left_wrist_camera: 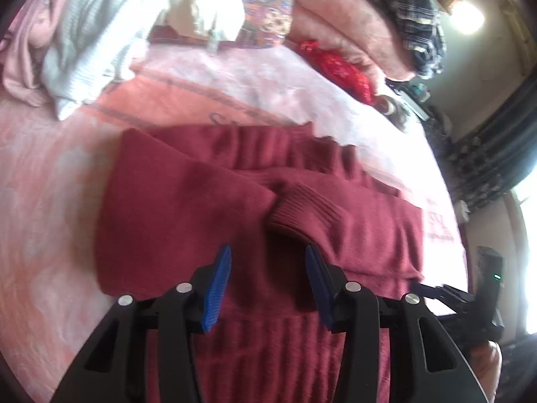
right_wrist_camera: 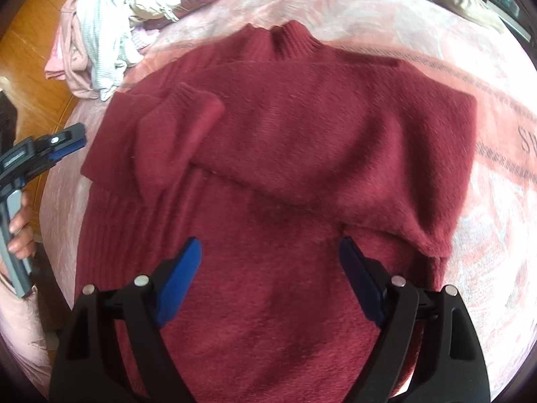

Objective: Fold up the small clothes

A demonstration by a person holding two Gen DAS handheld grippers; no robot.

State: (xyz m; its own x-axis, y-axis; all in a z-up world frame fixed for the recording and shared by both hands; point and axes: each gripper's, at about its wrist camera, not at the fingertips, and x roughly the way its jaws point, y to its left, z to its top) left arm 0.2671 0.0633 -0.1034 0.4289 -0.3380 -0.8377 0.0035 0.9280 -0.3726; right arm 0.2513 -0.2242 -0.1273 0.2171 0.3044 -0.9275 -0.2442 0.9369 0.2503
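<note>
Pink bedspread (right_wrist_camera: 470,201) over wooden floor (right_wrist_camera: 30,50); a lamp (left_wrist_camera: 468,16) glows by dark curtains (left_wrist_camera: 493,158)

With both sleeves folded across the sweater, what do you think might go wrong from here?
1. The left sleeve's cuff lies loosely on the sweater and might slide off when the body is folded.
2. Both grippers, left and right, are open and hold nothing, so the thick, fuzzy knit may bunch when grabbed.
3. The clothes pile sits close and could snag.

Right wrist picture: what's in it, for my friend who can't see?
A dark red sweater lies on a pink bedspread, both sleeves folded across its front. The right gripper hovers open above it.
</note>
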